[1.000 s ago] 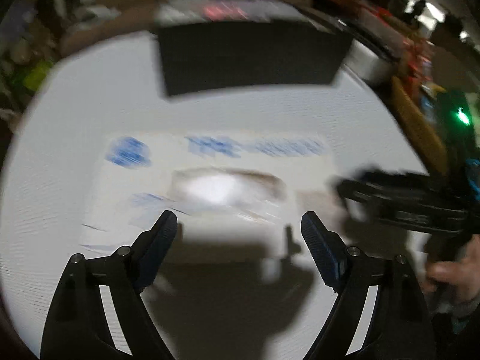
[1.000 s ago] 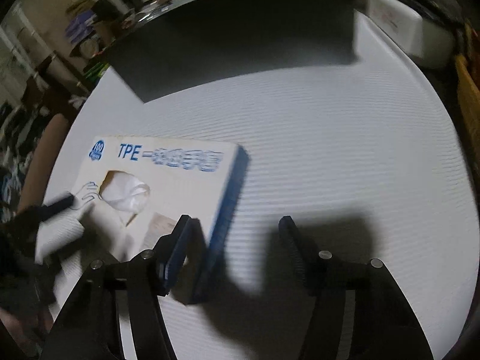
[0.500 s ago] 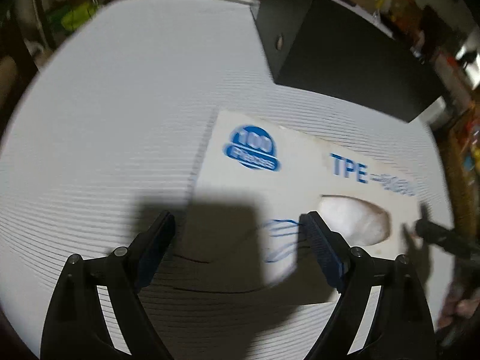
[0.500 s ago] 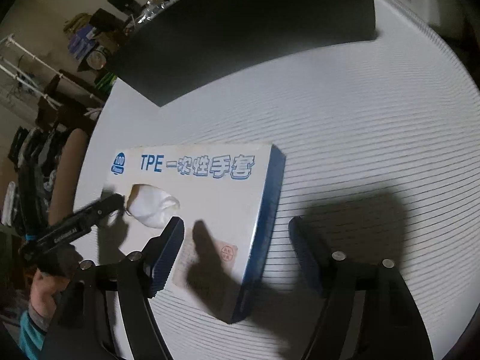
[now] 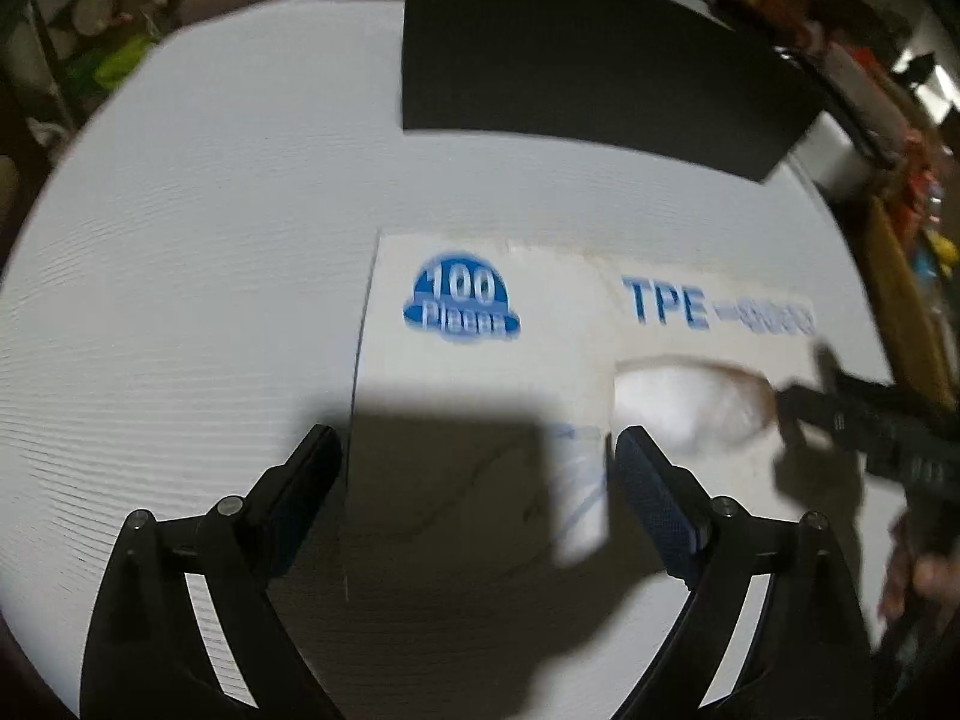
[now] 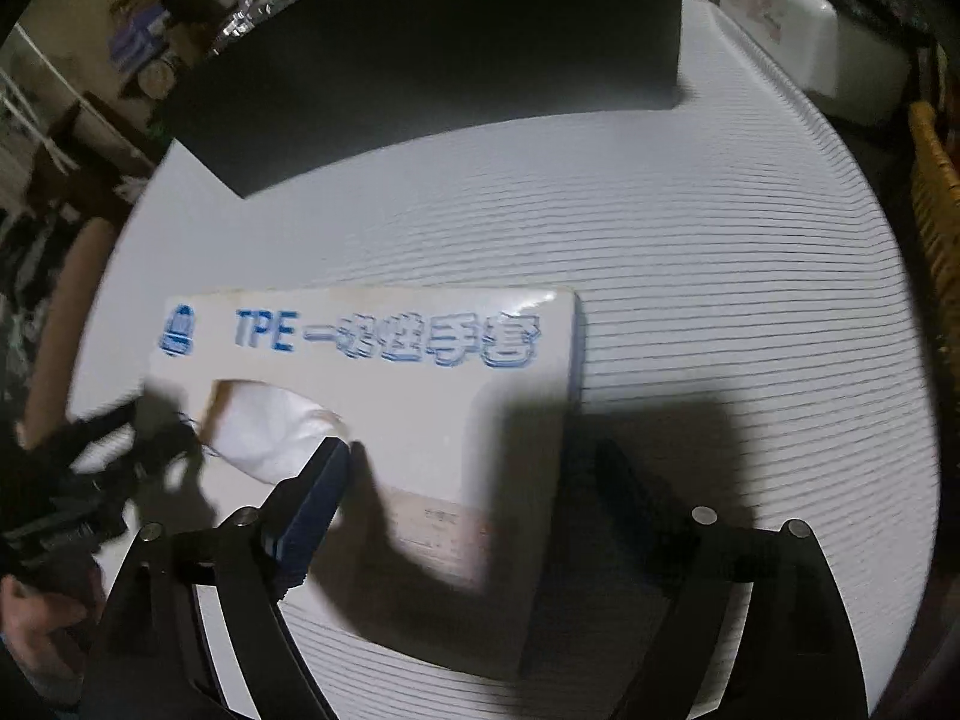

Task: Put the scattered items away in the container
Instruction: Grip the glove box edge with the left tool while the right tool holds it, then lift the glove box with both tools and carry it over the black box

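The glove box [image 5: 540,360] lay flat on the white desk [image 5: 180,300], printed top up, long axis running side to side in both views, parallel to the black container [image 5: 570,60] standing well behind it. The left gripper [image 5: 477,474] straddled the box's left end, jaws wide and opening, gripping nothing. The right gripper [image 6: 474,480] straddled the box's right end, likewise wide and opening, holding nothing.
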A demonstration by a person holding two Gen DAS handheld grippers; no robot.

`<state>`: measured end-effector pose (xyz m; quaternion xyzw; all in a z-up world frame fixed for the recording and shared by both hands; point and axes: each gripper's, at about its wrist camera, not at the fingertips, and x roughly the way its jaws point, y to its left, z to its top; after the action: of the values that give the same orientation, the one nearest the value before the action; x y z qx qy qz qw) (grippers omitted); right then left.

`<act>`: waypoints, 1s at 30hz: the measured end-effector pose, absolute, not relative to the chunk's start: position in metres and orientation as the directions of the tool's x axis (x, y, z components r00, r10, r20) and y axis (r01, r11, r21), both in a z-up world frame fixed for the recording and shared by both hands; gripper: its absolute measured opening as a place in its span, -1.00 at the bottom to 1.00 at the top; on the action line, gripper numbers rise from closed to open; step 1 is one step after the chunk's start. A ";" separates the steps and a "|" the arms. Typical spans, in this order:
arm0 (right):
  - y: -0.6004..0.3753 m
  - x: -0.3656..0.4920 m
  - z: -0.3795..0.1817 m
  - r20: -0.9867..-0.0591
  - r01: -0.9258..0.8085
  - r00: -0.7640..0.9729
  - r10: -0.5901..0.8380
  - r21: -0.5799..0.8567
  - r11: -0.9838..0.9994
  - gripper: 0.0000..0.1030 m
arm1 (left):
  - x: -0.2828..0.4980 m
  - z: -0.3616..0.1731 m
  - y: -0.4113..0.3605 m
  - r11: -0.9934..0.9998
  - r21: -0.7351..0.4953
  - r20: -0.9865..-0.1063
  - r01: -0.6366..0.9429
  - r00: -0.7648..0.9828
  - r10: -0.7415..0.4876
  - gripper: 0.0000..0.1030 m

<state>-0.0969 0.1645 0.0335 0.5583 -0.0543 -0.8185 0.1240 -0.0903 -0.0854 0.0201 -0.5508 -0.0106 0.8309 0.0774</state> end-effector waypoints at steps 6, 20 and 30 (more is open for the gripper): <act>0.153 -0.089 0.033 -0.898 0.111 -0.394 -0.194 0.163 -0.980 0.85 | -0.108 0.005 -0.057 -0.995 0.024 -0.929 -0.101 -0.370 0.015 0.92; 0.173 -0.078 0.085 -0.825 0.146 -0.517 -0.227 0.177 -0.973 0.55 | -0.085 0.068 -0.064 -0.997 -0.051 -0.885 -0.062 -0.461 0.073 0.78; 0.172 -0.186 0.215 -0.746 0.199 -0.625 -0.230 0.132 -0.971 0.55 | -0.210 0.196 -0.046 -0.993 -0.034 -0.839 -0.109 -0.537 0.088 0.78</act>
<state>-0.1862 0.1720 0.2153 0.4162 -0.0183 -0.9013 0.1190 -0.2104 -0.0457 0.1960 -0.4777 0.0111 0.8767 0.0561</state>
